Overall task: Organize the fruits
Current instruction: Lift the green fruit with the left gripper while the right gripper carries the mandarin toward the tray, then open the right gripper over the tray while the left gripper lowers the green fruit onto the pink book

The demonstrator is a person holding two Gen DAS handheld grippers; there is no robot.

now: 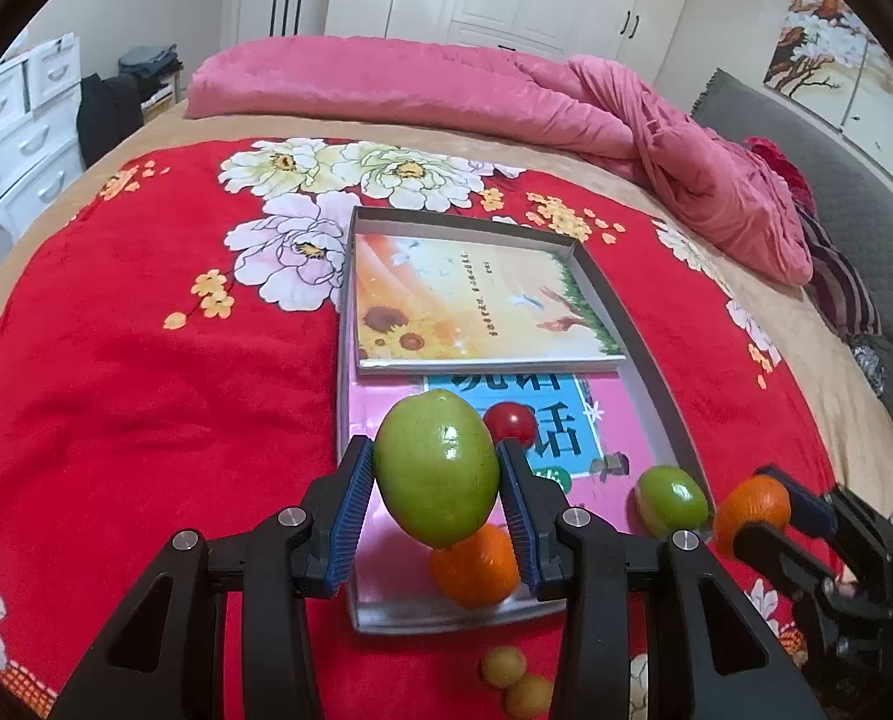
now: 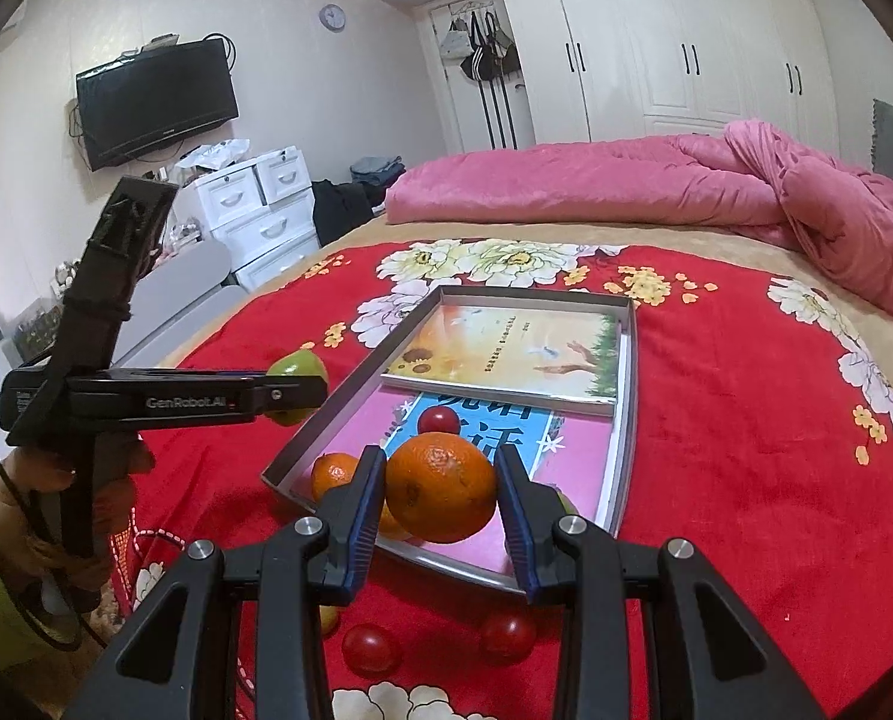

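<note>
Two grippers hang over a bed spread with a red floral blanket (image 1: 146,360), a rumpled pink quilt (image 1: 446,84) piled along its far side. On the blanket lies a shallow grey tray (image 1: 638,324) holding a sunflower-covered book (image 1: 476,306) in its far half, which partly overlaps a pink and blue book (image 1: 614,426) beneath it. The left gripper (image 1: 437,480) pinches a green mango-like fruit (image 1: 437,468) between its blue pads, raised above the near end of the tray. The right gripper (image 2: 440,489) clamps an orange (image 2: 440,486) the same way, above the tray's near corner. Inside the tray rest a second orange (image 1: 476,564) at the near edge, a smaller green fruit (image 1: 671,501) against the right wall, and a small red fruit (image 1: 511,423) on the blue cover. Outside the tray, on the blanket just beside its near rim, two small yellow fruits (image 1: 515,681) touch each other, and the right wrist view shows two small red fruits (image 2: 371,648) lying near the tray's front edge, a little apart from each other.
</note>
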